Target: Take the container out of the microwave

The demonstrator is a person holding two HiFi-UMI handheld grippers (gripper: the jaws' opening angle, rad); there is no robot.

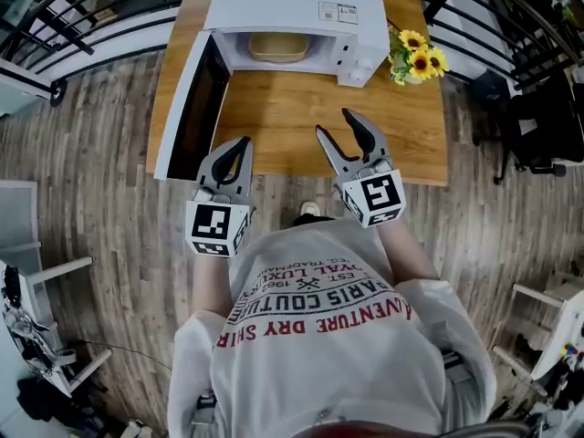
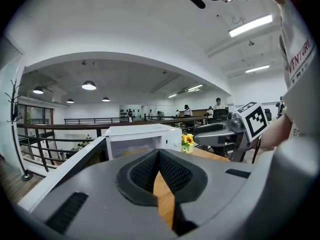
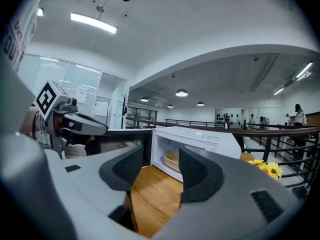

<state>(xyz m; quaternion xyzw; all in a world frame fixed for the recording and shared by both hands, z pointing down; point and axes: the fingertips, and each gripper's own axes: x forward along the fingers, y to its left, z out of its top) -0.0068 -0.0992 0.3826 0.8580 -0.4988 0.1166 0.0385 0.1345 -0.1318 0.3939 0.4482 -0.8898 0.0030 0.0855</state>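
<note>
Container (image 1: 278, 47), tan and shallow, sits inside the open microwave (image 1: 301, 7) at the far end of the surface (image 1: 301, 121), with the door (image 1: 187, 108) swung out to the left. It looks stiff and probably light, and its smooth wall may slip. The near rim seems the best place to pinch, one jaw inside and one outside. The right hand-held gripper (image 1: 334, 122) is spread wide and empty. The left hand-held gripper (image 1: 244, 142) has its jaws pressed together on nothing. Both are well apart from the container.
</note>
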